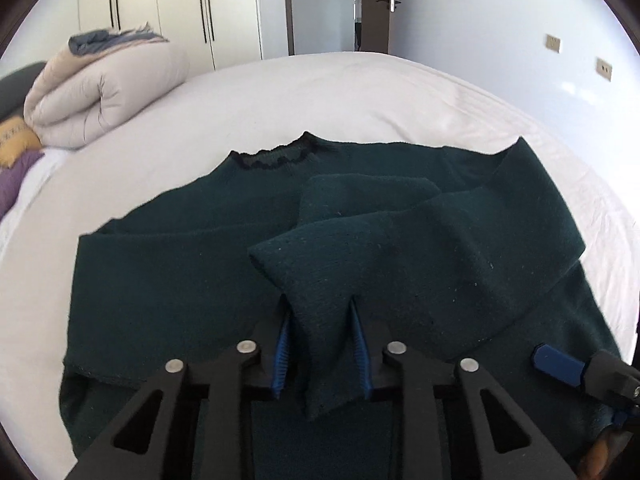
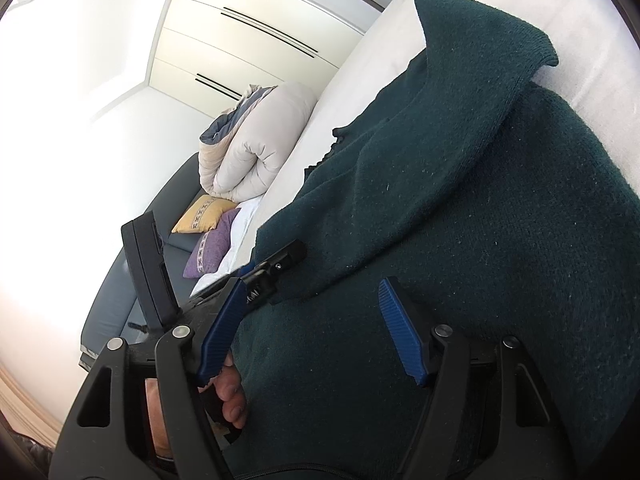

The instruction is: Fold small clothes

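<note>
A dark green knitted sweater point(image 1: 160, 280) lies spread on the white bed point(image 1: 360, 92), with its black-trimmed neckline point(image 1: 276, 156) at the far side. One sleeve point(image 1: 320, 272) is folded across the body toward me. My left gripper point(image 1: 320, 344) is shut on that sleeve's cuff, and the blue pads press the cloth from both sides. My right gripper point(image 2: 312, 328) stands open low over the sweater point(image 2: 480, 240), with only the flat body cloth beneath its pads. One blue fingertip of the right gripper point(image 1: 556, 364) shows at the lower right of the left wrist view.
A rolled cream duvet point(image 1: 108, 88) lies at the bed's far left, with a yellow cushion point(image 1: 16, 140) and a purple cushion point(image 1: 16, 184) beside it. White wardrobes point(image 1: 160, 8) and a door point(image 1: 376, 4) stand behind. A person's fingers point(image 2: 228, 392) hold the left gripper's handle.
</note>
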The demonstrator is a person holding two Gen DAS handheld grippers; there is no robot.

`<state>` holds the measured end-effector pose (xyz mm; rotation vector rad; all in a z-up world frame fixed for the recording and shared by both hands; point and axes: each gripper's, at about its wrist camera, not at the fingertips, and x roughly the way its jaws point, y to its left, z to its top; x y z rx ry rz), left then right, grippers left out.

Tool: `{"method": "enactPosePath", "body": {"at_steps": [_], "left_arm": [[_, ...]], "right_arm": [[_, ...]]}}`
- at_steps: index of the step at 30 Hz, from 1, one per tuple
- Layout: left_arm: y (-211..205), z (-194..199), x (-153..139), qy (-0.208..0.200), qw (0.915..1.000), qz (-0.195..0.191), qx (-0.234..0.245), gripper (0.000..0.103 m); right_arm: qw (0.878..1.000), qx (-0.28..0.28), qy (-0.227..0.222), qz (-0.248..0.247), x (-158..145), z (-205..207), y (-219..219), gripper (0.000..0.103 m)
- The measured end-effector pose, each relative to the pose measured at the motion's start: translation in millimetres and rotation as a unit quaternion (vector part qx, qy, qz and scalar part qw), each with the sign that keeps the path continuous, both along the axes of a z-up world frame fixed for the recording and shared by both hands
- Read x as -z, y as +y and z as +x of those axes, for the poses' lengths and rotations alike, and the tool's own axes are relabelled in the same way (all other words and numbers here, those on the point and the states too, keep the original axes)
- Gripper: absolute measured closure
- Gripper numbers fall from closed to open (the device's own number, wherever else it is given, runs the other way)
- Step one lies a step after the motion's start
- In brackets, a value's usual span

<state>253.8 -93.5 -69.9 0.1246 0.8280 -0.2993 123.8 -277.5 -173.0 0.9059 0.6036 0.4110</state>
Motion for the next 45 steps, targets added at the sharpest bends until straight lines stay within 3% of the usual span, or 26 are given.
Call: {"method": "enactPosePath", "body": {"at_steps": [4, 8, 10, 13, 16, 19, 20, 21, 23, 26, 32, 36, 39, 42, 45], "left_arm": [[8.2, -17.7, -16.3, -0.045, 0.9987, -0.019, 0.015, 0.085], [8.7, -33.6, -21.4, -0.079, 0.9965, -0.018, 0.022, 0.087], [7.4, -42.9, -21.0, -0.093, 0.9952, -0.007, 0.029, 0.087], [7.0, -42.7, -9.7, -0.089, 0.9951, 0.007, 0.043, 0.087], [7.9, -45.2, -3.0, -0.089, 0.9949, 0.011, 0.045, 0.087], [3.8, -48.9, -3.3, -0.105, 0.9928, 0.025, 0.051, 0.086], [2.5, -51.6, -3.2, -0.110, 0.9921, 0.030, 0.052, 0.085], [0.6, -54.0, -3.1, -0.117, 0.9911, 0.038, 0.051, 0.085], [-3.2, -60.2, -3.9, -0.131, 0.9886, 0.050, 0.055, 0.085], [-12.7, -71.7, -6.4, -0.167, 0.9803, 0.083, 0.064, 0.085], [-34.2, -89.6, -3.4, -0.205, 0.9648, 0.134, 0.096, 0.085], [-29.9, -88.6, -7.5, -0.200, 0.9679, 0.118, 0.097, 0.092], [-18.7, -81.3, -13.2, -0.183, 0.9760, 0.080, 0.086, 0.093], [-11.7, -80.3, -20.6, -0.183, 0.9781, 0.057, 0.082, 0.093], [-5.9, -81.8, -29.0, -0.173, 0.9807, 0.010, 0.092, 0.093]], "right_arm": [[0.999, -0.018, 0.028, 0.001, -23.4, 2.4, -1.9, 0.033], [0.994, -0.016, -0.014, -0.105, -96.6, 29.5, -8.1, 0.033], [0.989, -0.025, 0.014, -0.145, -111.9, 72.7, -16.0, 0.033], [0.969, -0.048, 0.117, -0.213, -103.9, 144.2, -17.8, 0.033], [0.947, -0.088, 0.173, -0.254, -82.9, 193.3, -8.3, 0.033], [0.933, -0.110, 0.225, -0.259, -58.0, 218.8, -2.8, 0.033], [0.927, -0.120, 0.235, -0.267, -51.0, 223.3, 1.1, 0.038], [0.920, -0.136, 0.247, -0.272, -42.4, 226.8, 6.3, 0.056], [0.911, -0.143, 0.244, -0.299, -37.2, 225.8, 14.8, 0.073], [0.908, -0.131, 0.231, -0.323, -40.4, 222.9, 13.9, 0.094], [0.914, -0.089, 0.191, -0.346, -72.3, 217.2, 2.9, 0.098], [0.913, -0.051, 0.181, -0.362, -94.9, 216.9, -12.2, 0.098], [0.901, -0.035, 0.193, -0.387, -100.8, 226.1, -19.2, 0.098], [0.885, -0.028, 0.215, -0.411, -93.7, 233.1, -29.4, 0.098], [0.875, -0.039, 0.252, -0.412, -73.4, 241.3, -35.8, 0.098]]}}
